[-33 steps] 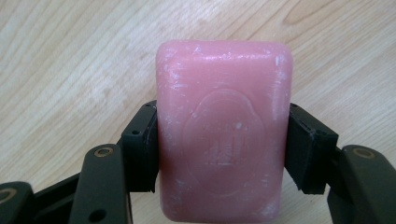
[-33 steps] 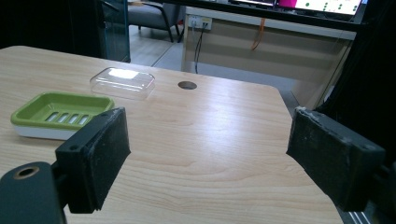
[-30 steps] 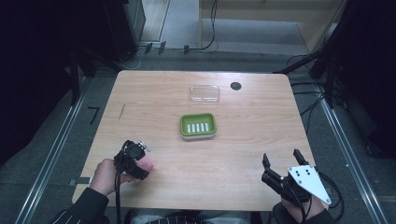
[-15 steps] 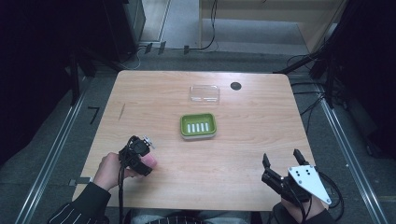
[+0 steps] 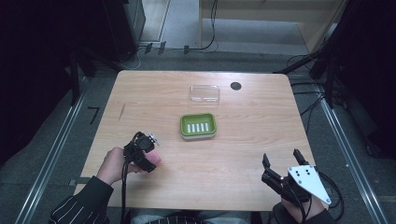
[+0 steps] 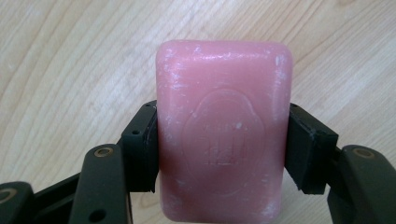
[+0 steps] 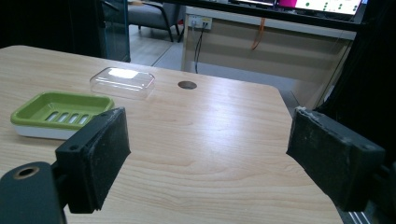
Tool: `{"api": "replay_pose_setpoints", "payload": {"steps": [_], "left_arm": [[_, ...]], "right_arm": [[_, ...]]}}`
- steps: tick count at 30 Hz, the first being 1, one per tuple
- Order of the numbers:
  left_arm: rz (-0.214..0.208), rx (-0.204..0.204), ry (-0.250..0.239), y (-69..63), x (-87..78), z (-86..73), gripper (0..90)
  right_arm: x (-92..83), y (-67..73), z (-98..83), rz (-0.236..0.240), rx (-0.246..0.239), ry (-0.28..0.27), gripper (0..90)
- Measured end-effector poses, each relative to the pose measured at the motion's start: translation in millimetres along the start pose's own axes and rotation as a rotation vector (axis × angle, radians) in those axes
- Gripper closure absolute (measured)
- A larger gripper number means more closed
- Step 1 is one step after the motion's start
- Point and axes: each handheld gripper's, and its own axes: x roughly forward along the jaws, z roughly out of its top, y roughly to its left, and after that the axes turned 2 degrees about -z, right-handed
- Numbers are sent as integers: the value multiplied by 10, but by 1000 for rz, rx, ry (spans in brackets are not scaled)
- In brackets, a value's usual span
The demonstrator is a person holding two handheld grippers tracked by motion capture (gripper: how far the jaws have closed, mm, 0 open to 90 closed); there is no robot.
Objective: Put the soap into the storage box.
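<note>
Pink soap bar [image 6: 223, 130] is what the left hand-held gripper [image 6: 219, 154] has clamped, one black jaw pressed on each long side. In the left gripper view you can see a stamped emblem on its face and some whitish scuffs, with the light wood bench [image 6: 70, 60] right behind it. From the high view that left hand-held gripper [image 5: 144, 154] sits over the near-left part of the bench [image 5: 243, 149], the person's hand [image 5: 114, 163] wrapped around it and a striped sleeve [image 5: 79, 207] coming in from the bottom edge. You can just make out a bit of pink [image 5: 152, 159] at the jaws there.

Over at the near-right corner, the right hand-held gripper [image 5: 281, 163] has its jaws spread wide apart with nothing between them, grey three-cornered plate [image 5: 308, 182] on top. The right gripper view backs that up: the two pads [image 7: 100, 154] are far apart with bare wood in the gap.

Further out, about mid-bench, there's a green soap dish [image 5: 198, 126] with a slotted floor and a white base. It's sitting empty, well apart from both tools. Just beyond it is a clear plastic lid [image 5: 204, 93], lying flat and apart from the dish, and beside that, to the right, a small dark round spot [image 5: 236, 86] on the bench near the far edge. Can't tell if it's a hole or a cap.
</note>
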Motion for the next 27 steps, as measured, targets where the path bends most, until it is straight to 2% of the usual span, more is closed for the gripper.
{"api": "replay_pose_setpoints", "payload": {"steps": [16, 27], "left_arm": [[-18, 69, -22, -18, -53, 222, 384], [-18, 119, -8, -39, -39, 355, 385]], "right_arm": [[3, 0, 1, -1, -2, 3, 127], [1, -2, 0, -2, 3, 3, 127]]}}
